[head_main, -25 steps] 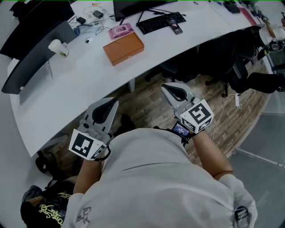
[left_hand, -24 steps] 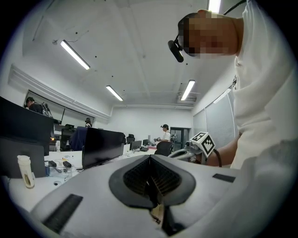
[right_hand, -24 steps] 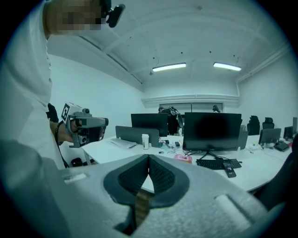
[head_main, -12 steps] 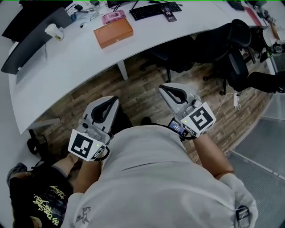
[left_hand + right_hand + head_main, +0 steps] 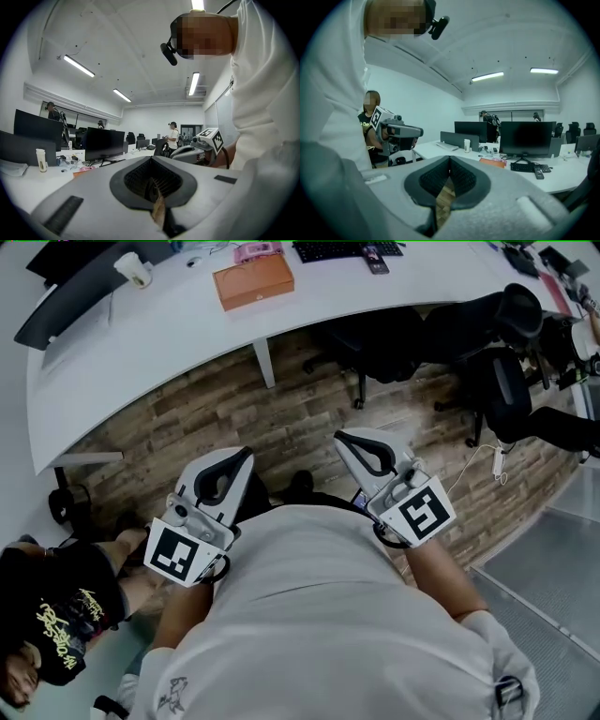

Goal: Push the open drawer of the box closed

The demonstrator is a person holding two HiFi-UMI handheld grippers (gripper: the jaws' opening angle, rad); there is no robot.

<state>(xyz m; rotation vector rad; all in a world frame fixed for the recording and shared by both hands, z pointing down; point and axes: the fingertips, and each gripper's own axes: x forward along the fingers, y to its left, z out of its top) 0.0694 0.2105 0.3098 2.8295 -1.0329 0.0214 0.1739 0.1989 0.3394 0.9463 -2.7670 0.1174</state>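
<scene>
The orange box (image 5: 253,284) lies on the white desk (image 5: 169,334) at the top of the head view, far from both grippers; whether its drawer stands open does not show. It also appears small in the left gripper view (image 5: 83,172) and the right gripper view (image 5: 492,162). My left gripper (image 5: 242,457) and right gripper (image 5: 342,439) are held close to my body over the wooden floor, both shut with nothing between the jaws. Each points roughly level towards the desk.
On the desk are a keyboard (image 5: 345,251), a pink item (image 5: 256,251), a paper cup (image 5: 134,270) and monitors (image 5: 527,138). Black office chairs (image 5: 506,343) stand at the right. A person in a black shirt (image 5: 56,615) sits at lower left.
The desk and the orange box have slid up the head view and farther away. Both grippers stay shut near my body. The person in black has come further into view at lower left.
</scene>
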